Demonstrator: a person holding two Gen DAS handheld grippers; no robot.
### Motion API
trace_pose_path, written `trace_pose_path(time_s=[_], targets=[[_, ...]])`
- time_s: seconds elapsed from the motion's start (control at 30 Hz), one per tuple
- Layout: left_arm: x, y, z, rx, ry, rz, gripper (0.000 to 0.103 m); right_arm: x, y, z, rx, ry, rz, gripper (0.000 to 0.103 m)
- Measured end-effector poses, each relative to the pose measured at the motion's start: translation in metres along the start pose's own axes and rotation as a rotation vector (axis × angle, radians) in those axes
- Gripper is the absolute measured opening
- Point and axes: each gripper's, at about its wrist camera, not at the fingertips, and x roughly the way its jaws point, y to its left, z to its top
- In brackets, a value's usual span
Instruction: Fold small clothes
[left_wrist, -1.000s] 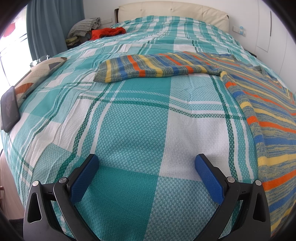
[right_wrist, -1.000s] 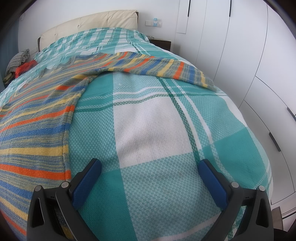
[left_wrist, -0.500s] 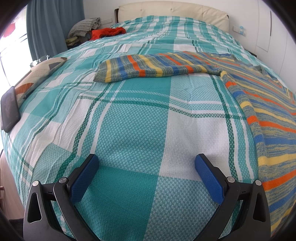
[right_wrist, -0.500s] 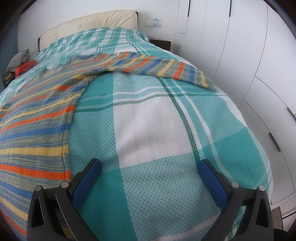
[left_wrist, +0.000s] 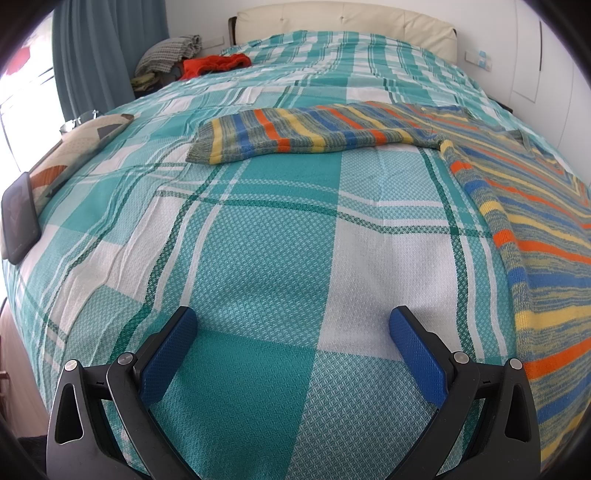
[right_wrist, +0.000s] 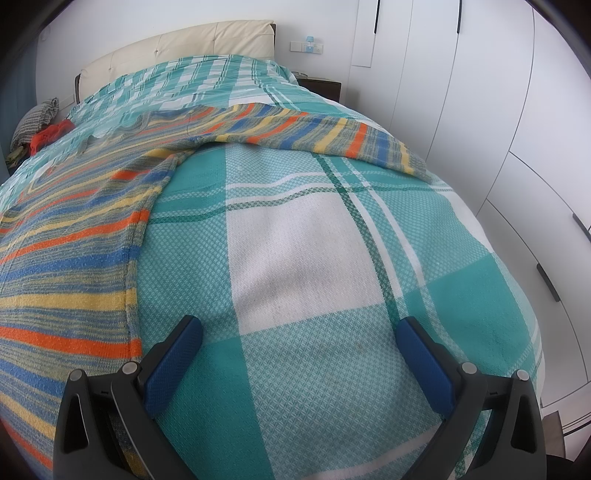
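We see left gripper (left_wrist: 293, 319) wide, empty, over bedspread (left_wrist: 258, 258). Right gripper (right_wrist: 299, 330) wide, empty. Striped sweater (right_wrist: 70, 236) flat on bed, sleeves spread, between grippers.

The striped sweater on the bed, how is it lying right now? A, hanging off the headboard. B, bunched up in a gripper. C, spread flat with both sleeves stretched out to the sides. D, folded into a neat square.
C: the striped sweater lies flat on the bed, one sleeve out toward each side, with the left gripper and right gripper both open and empty.
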Motion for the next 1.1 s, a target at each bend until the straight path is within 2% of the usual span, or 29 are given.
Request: trace_pose_path(time_s=[0.7,0.83,0.9,0.97,1.03,1.1], targets=[[0.000,0.000,0.000,0.000,0.001,0.002,0.102,-0.002,0.001,-0.002,-0.001,-0.002,-0.004,0.103],[-0.006,0.002,0.007,0.010,0.021,0.001,0.102,-0.001,-0.003,0.005,0.020,0.031,0.003,0.103],[-0.014,0.006,0.014,0.005,0.032,-0.064,0.102,-0.001,-0.007,0.014,0.014,0.090,0.038,0.103],[-0.029,0.012,0.019,-0.026,0.003,-0.146,0.102,-0.001,-0.022,0.029,0.028,0.153,0.129,0.103],[-0.046,0.017,0.023,-0.050,-0.044,-0.172,0.102,-0.009,-0.050,0.046,0.127,0.125,0.272,0.103],[-0.058,0.022,0.024,-0.080,-0.076,-0.177,0.102,-0.013,-0.090,0.069,0.260,0.071,0.352,0.103]])
